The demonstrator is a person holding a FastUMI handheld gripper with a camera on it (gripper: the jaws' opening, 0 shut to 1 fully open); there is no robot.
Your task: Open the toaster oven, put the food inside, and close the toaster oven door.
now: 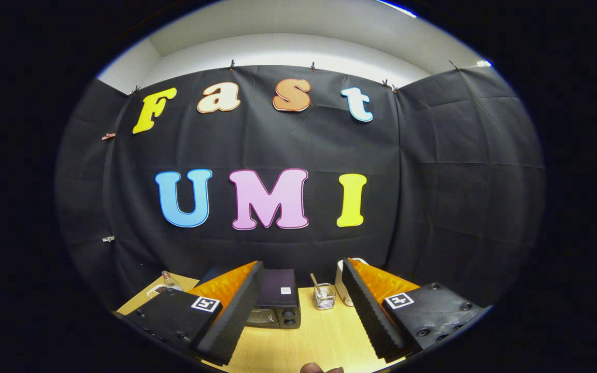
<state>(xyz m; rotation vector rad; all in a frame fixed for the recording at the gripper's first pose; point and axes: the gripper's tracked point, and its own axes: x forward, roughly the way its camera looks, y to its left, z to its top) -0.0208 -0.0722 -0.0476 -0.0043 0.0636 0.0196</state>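
A dark toaster oven [276, 304] stands on the wooden table [324, 336] against the booth's wall, partly hidden behind my left finger [226, 316]. Its door looks closed and two knobs show on its right side. My gripper [301, 274] is open, held above the table and well short of the oven, with nothing between its fingers. A brown rounded thing [321, 368], possibly the food, peeks up from below, between the fingers; too little of it shows to name it.
A small clear glass holder [324, 297] with sticks in it stands right of the oven. A white object [344, 290] sits behind my right finger. A glass bottle [170, 282] stands at the far left of the table.
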